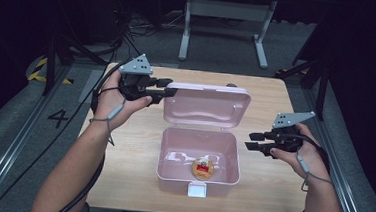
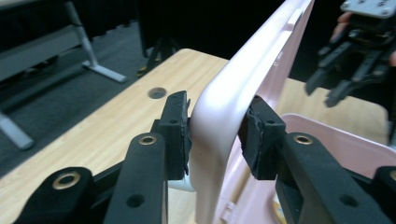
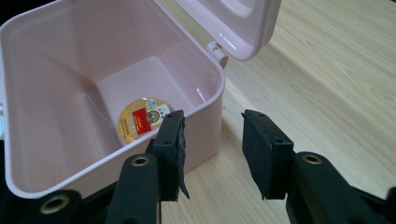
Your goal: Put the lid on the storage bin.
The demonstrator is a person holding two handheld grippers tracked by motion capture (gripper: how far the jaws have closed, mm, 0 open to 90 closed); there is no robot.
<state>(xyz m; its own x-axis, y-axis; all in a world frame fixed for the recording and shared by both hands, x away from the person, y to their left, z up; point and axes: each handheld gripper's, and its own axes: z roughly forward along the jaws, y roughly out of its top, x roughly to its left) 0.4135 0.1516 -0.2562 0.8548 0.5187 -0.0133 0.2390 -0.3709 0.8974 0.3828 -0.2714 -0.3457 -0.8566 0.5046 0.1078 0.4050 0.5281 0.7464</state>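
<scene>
A pink plastic box (image 1: pixel 161 157) stands open in the middle of the wooden table (image 1: pixel 127 152). Its lid (image 1: pixel 206 105) stands upright at the back. A round gold tin with a red label (image 1: pixel 203 168) lies on the box floor, and the right gripper view looks down on this tin (image 3: pixel 142 120) too. My left gripper (image 1: pixel 170 87) is at the lid's upper left corner. The jaws straddle the lid's edge (image 2: pixel 243 70) and stand open. My right gripper (image 1: pixel 249 141) hovers open just right of the box wall (image 3: pixel 60 93), with nothing between its jaws.
A white latch (image 1: pixel 196 189) sits on the box's front. The table has a round cable hole (image 2: pixel 157 92) behind the lid. Beyond the table stand a grey metal frame (image 1: pixel 227 11) and floor cables. Bare wood lies on both sides of the box.
</scene>
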